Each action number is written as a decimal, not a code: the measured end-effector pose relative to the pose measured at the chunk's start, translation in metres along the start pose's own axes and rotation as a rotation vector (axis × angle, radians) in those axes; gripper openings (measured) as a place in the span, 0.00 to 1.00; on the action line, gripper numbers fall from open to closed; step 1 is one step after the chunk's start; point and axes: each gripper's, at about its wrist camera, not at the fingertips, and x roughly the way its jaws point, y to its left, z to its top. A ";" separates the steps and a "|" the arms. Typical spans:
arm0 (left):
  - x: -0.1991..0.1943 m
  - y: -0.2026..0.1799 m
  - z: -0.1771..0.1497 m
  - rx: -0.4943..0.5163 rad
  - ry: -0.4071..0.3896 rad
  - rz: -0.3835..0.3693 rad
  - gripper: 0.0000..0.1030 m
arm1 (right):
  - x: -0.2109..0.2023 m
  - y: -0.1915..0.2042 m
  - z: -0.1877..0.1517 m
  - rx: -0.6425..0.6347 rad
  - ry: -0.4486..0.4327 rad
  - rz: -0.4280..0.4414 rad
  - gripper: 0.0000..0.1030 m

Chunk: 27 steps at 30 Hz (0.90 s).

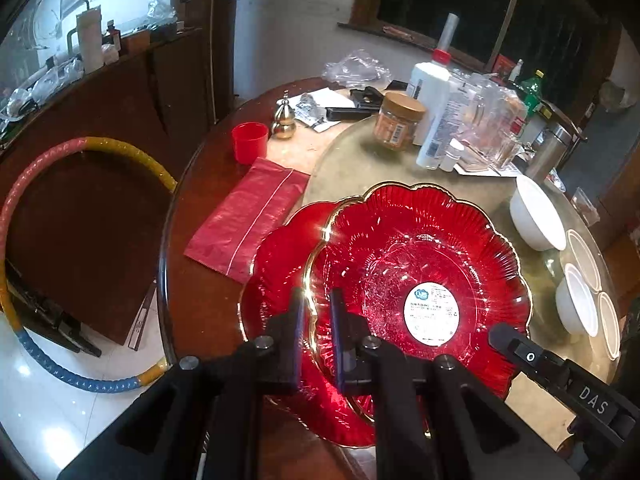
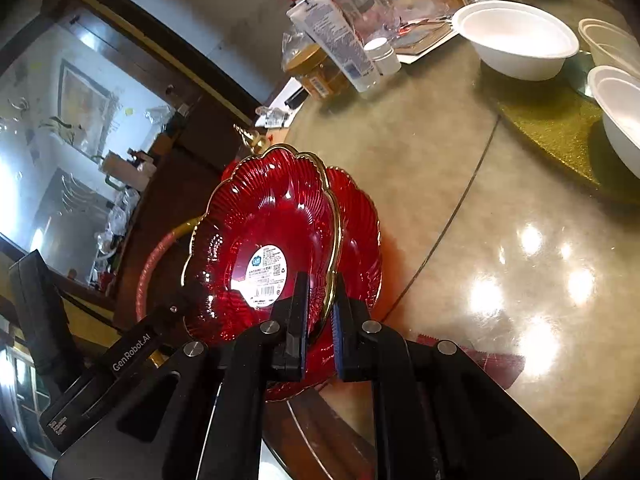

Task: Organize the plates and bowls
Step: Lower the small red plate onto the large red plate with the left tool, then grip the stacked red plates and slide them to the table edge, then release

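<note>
From the left wrist view, the left claw (image 1: 318,308) is clamped on the near gold rim of the upper red plate (image 1: 420,264), one finger inside the rim and one outside, with almost no gap between them. That plate sits partly over a second red plate (image 1: 276,264) lying on the surface (image 1: 208,300), offset toward the right so the two do not line up. Part of the right claw's body shows at the lower right edge of this view, close to the plate's other side. White bowls (image 1: 536,220) stand on the glass turntable beyond, near a jar (image 1: 398,120) and a white bottle (image 1: 430,112). A red bag (image 1: 248,216) lies flat just left of the plates. From the right wrist view, the right claw (image 2: 322,308) is likewise pinched narrow on the opposite rim of the same upper red plate (image 2: 256,232), which looks tilted and lifted off the second red plate (image 2: 356,232) beneath. A large white bowl (image 2: 516,40) sits well apart at the top. The risk here, as I judge it, lies in the thin rim grips: glass is slick, and if either hand twists or the two pull unevenly, the plate could slip out and strike the one below, chipping both. Setting it down off-centre could also leave the stack rocking near the surface's edge.
</note>
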 end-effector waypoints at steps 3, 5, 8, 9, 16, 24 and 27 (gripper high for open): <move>0.003 0.004 -0.003 -0.007 0.007 0.000 0.10 | 0.004 0.003 0.000 -0.010 0.010 -0.014 0.09; 0.005 0.007 -0.004 -0.010 0.011 0.001 0.10 | 0.006 0.006 0.000 -0.020 0.015 -0.026 0.09; 0.007 0.009 -0.005 -0.008 0.011 0.007 0.10 | 0.009 0.008 0.001 -0.030 0.024 -0.041 0.09; 0.008 0.010 -0.005 -0.008 0.013 0.007 0.11 | 0.011 0.009 0.001 -0.034 0.029 -0.045 0.09; 0.013 0.014 -0.007 -0.004 0.022 0.027 0.11 | 0.021 0.014 0.001 -0.054 0.055 -0.074 0.09; 0.022 0.014 -0.009 0.004 0.047 0.042 0.12 | 0.028 0.013 0.001 -0.065 0.076 -0.106 0.09; 0.025 0.013 -0.010 0.006 0.056 0.051 0.13 | 0.031 0.013 0.002 -0.069 0.090 -0.113 0.09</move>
